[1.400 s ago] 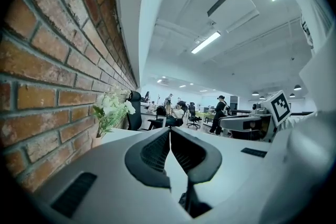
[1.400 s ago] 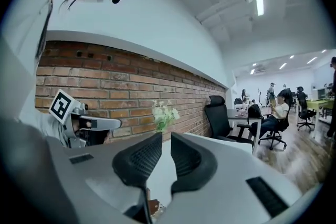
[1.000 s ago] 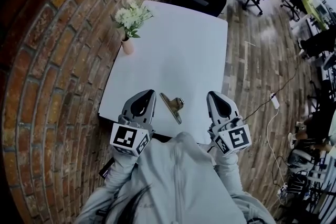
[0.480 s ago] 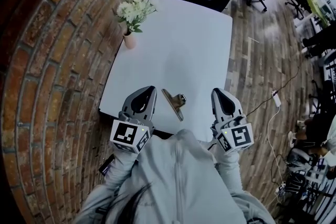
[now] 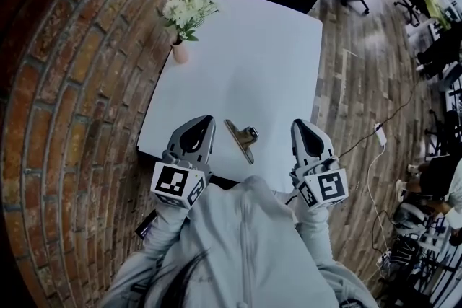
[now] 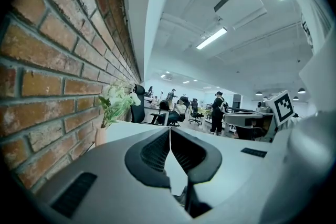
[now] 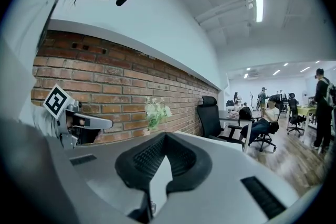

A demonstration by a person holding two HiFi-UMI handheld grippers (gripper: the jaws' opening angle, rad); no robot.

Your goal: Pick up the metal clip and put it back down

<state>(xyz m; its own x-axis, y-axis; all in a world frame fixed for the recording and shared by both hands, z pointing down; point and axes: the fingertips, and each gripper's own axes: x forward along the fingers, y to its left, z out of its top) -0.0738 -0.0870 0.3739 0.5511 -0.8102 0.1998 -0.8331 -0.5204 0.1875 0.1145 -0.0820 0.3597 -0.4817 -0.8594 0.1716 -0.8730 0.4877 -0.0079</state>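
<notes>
Well beyond metal clip [image 5: 242,138], flower vase [image 5: 180,52].

The table [image 5: 253,54] is plain white; the metal clip [image 5: 240,139] at its 6 o'clock is brassy. The brick wall [image 5: 72,83] at 9 o'clock is red-brown.

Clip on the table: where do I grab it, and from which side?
Grip the clip's silver handles, which seem to stand up off its flat bar, lying low on the table. They face the right claw, so come from the right, claw opened first.
</notes>
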